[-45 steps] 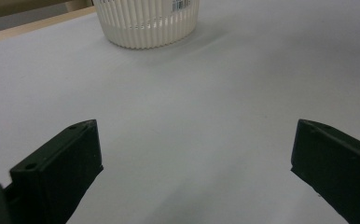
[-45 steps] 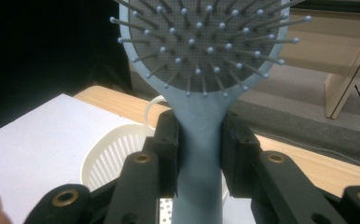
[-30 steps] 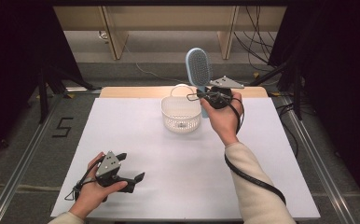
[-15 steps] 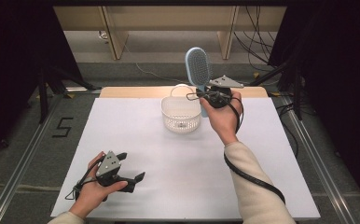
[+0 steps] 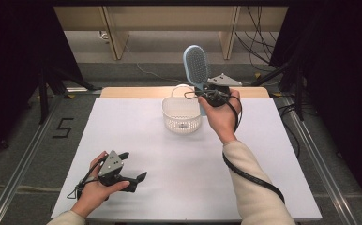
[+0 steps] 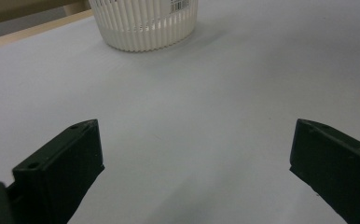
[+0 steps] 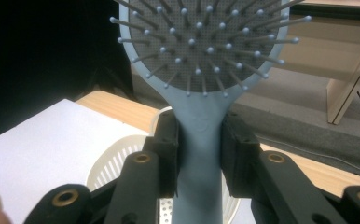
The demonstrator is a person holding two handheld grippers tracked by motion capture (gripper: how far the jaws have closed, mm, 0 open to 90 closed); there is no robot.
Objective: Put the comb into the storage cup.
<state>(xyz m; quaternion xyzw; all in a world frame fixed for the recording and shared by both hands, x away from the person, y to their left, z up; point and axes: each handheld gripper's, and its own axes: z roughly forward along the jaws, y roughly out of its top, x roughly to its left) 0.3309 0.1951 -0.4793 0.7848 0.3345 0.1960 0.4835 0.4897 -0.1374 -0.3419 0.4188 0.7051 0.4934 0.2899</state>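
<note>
A light blue hairbrush (image 5: 196,65) stands upright, bristle head up, held by its handle (image 7: 199,154) in my right gripper (image 5: 206,96), just right of and above a white slatted basket (image 5: 181,119). In the right gripper view both pads press the handle, and the basket's rim (image 7: 117,156) lies below. My left gripper (image 5: 134,180) rests open on the white table near the front left, with nothing between its fingers (image 6: 61,168). The basket (image 6: 143,23) stands far ahead of it in the left gripper view.
A white sheet (image 5: 137,140) covers the table, with a wooden edge (image 5: 132,92) at the back. Dark stands and cables line both sides. A wooden shelf frame (image 5: 113,33) stands behind the table.
</note>
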